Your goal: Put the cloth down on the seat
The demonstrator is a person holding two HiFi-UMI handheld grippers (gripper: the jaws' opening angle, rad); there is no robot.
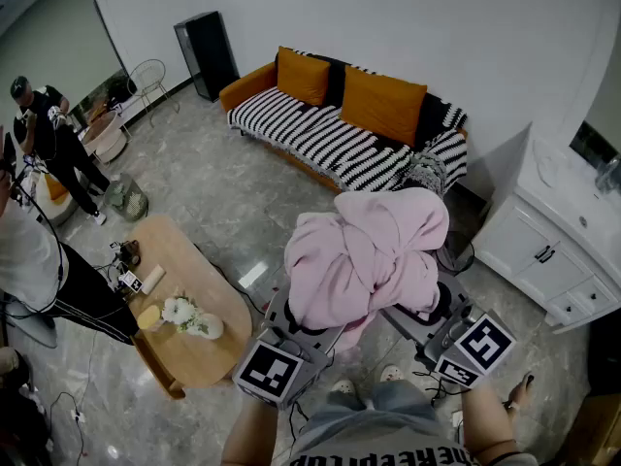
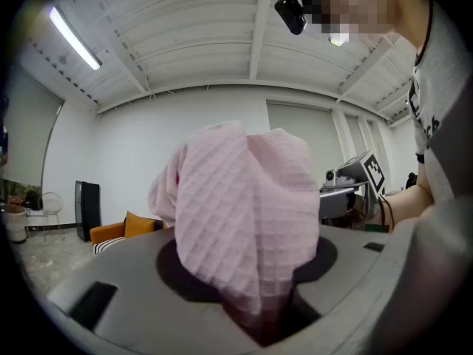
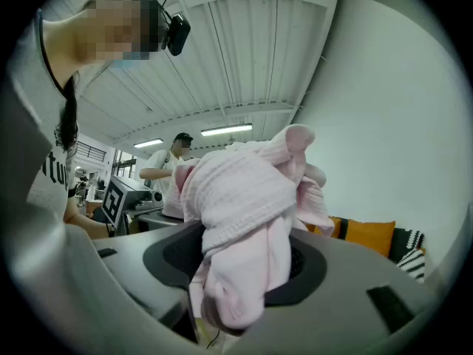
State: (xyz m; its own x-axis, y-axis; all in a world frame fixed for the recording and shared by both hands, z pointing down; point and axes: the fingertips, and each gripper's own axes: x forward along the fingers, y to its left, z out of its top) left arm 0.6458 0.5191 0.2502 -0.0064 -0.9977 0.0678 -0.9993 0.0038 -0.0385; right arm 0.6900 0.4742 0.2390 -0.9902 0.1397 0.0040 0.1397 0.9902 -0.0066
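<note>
Carrying stage: left gripper (image 1: pixel 296 330) is clamping a fold of the pink cloth (image 1: pixel 369 255), which is hanging bunched in mid-air between both claws, close in front of the person. The right gripper (image 1: pixel 432 318) is pinching another wad of it, jaws wide. Nothing is placed yet, and the striped sofa seat (image 1: pixel 310 134) is sitting well ahead. Approaching, lowering and releasing are likely all still remaining.

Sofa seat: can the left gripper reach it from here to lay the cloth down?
Probably not yet. The left gripper holds the pink cloth close to the person, and the sofa seat lies across the floor. Nothing blocks the way; stepping closer should do.
</note>
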